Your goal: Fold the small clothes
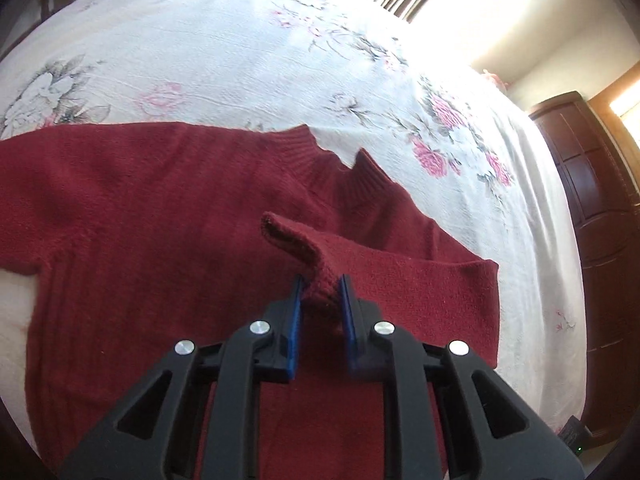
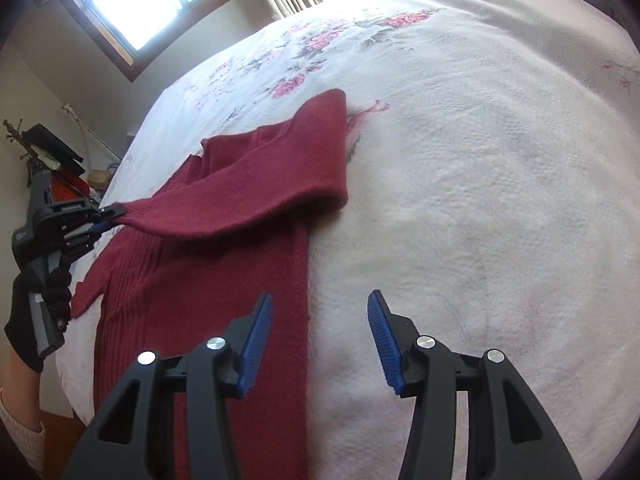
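The dark red knitted sweater [image 1: 160, 216] lies flat on the white floral bedspread [image 1: 224, 48]. The left gripper [image 1: 320, 300] pinches its sleeve cuff [image 1: 320, 280], seemingly mid-fold across the body; next, lay it flat and release. Only the right wrist view shows the right gripper [image 2: 320, 340] gaping wide, empty

A red sweater [image 2: 224, 240] is spread on a floral bedspread [image 2: 460, 160], one sleeve [image 2: 256, 204] drawn across its body. The sleeve's cuff is pinched by the left tongs [image 2: 107, 218] — held in a black-gloved hand [image 2: 36, 312]. The right tongs [image 2: 320, 312] are parted, empty, over the sweater's edge.
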Motion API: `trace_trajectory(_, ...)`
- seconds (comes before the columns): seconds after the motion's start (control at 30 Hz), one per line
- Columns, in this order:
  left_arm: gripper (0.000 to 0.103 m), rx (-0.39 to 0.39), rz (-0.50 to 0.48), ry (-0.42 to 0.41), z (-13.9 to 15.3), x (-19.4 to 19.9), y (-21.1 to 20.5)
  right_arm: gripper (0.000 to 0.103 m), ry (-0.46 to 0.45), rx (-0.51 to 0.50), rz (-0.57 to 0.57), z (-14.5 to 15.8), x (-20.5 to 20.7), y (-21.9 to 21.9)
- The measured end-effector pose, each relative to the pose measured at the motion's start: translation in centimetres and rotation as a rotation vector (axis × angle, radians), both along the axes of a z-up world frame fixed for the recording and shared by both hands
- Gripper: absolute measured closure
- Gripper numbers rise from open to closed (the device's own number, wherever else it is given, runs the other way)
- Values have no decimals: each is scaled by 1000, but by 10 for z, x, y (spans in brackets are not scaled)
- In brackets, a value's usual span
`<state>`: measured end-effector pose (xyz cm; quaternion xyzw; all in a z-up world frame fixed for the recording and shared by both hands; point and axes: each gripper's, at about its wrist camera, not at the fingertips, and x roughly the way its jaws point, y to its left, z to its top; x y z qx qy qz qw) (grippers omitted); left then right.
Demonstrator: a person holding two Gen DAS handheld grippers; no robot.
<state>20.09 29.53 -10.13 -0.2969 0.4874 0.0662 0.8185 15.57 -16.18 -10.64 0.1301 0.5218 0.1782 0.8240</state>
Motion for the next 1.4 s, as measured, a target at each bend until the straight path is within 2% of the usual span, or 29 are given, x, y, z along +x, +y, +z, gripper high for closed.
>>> trace_trajectory(0.23, 91, 31, 67, 4, -1, -11, 57, 53, 29, 32, -6, 0, 53, 35)
trace_trajectory(0.3, 94, 51, 73, 8, -4, -14, 69, 52, 47, 28, 1, -3, 65, 47)
trace_trajectory(0.4, 96, 63, 79, 22, -16, -12, 80, 52, 68, -24, -9, -14, 80, 65)
trace_trajectory(0.5, 96, 68, 82, 55, -31, -12, 87, 52, 72, -122, -20, -27, 85, 73)
trace_trajectory(0.6, 93, 58, 71, 73, -42, -14, 89, 55, 110, -153, -19, -46, 86, 74)
trace_trajectory(0.73, 86, 59, 38, 52, -33, -19, 81, 55, 73, -216, 23, -48, 79, 81)
trace_trajectory(0.8, 81, 52, 7, 24, -21, -19, 70, 55, 79, -217, 29, -36, 79, 81)
trace_trajectory(0.87, 68, 53, -36, 5, -12, -16, 56, 54, 22, -171, 8, -12, 76, 79)
trace_trajectory(0.97, 61, 43, -82, 3, -11, -10, 35, 54, -15, -86, 22, 12, 73, 84)
trace_trajectory(1.03, 58, 31, -100, 19, -19, -7, 23, 54, -16, -84, 51, 14, 72, 95)
trace_trajectory(1.13, 56, 47, -109, 62, -40, -4, 13, 54, 9, -138, 80, -1, 73, 110)
trace_trajectory(1.23, 56, 18, -99, 103, -63, -3, 14, 54, 70, -146, 69, -26, 73, 111)
trace_trajectory(1.33, 55, 26, -116, 101, -72, -3, 14, 54, 91, -138, 61, -45, 72, 108)
trace_trajectory(1.4, 50, 49, -156, 105, -74, 0, 9, 53, 80, -140, 58, -50, 72, 108)
